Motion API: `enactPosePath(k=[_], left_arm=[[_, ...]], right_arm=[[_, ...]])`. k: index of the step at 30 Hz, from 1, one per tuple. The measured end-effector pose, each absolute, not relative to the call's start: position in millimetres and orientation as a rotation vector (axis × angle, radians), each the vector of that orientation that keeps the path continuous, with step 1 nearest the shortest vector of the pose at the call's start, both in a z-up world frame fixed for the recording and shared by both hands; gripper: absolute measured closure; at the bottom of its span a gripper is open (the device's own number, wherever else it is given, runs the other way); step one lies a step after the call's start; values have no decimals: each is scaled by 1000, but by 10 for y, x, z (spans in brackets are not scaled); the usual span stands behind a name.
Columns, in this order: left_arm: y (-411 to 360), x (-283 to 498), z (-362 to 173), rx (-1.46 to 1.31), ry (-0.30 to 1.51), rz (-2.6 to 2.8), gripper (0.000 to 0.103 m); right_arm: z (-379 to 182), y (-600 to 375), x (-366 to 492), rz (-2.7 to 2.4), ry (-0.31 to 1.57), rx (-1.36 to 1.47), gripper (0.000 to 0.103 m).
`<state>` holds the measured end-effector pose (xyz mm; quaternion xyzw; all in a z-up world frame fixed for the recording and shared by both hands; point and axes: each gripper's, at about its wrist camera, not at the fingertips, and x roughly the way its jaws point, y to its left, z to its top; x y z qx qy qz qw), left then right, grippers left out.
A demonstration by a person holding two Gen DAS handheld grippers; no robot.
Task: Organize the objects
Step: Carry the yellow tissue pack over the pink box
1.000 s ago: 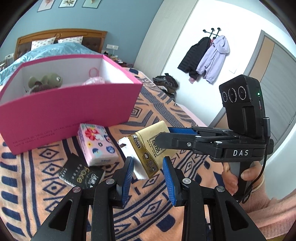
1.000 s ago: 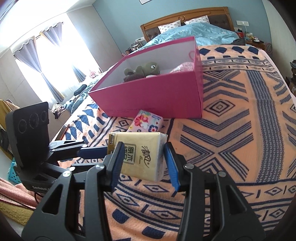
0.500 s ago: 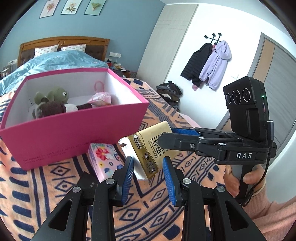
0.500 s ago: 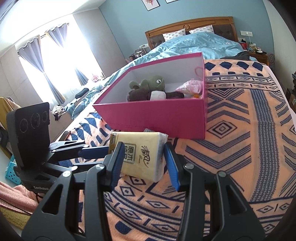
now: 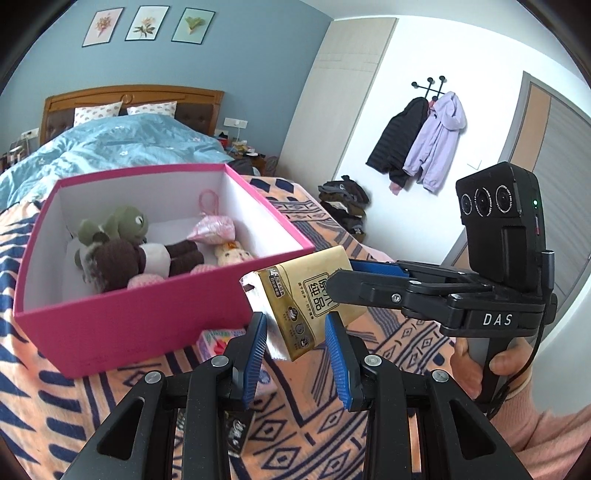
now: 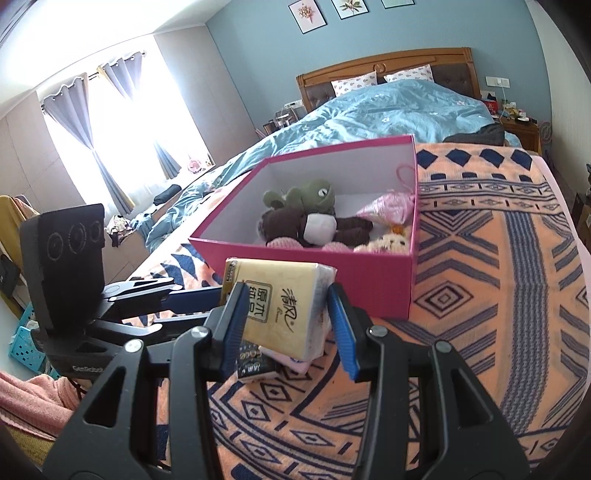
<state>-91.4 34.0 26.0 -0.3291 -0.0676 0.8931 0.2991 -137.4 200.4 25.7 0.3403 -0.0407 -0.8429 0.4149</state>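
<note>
I see a bedroom with blue walls (image 5: 258, 55) and three framed prints (image 5: 146, 24) above a wooden headboard (image 6: 388, 66). Two patterned pillows (image 5: 122, 109) lean against it, over a light blue quilt (image 6: 388, 110). An orange blanket (image 6: 498, 277) with navy shapes covers the near part of the bed. Bright daylight pours through a window (image 6: 122, 122) hung with grey curtains (image 6: 66, 122). On a white wall (image 5: 461, 55), two jackets (image 5: 421, 144) hang from a hook rack beside a door (image 5: 554, 155). A nightstand (image 6: 521, 129) stands by the bed.
</note>
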Motion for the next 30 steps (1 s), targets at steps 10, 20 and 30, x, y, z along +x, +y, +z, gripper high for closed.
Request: enactPosePath(k=[10, 20, 30], left_arm=[[362, -1134, 414, -853, -151, 2388, 70], [343, -1370, 485, -850, -144, 2417, 71], [319, -1643, 452, -898, -144, 2438, 71]], right_arm=[[387, 1953, -1639, -2133, -103, 842, 55], [412, 1869, -1924, -2129, -103, 864, 55], [395, 1728, -2156, -2144, -68, 898, 55]])
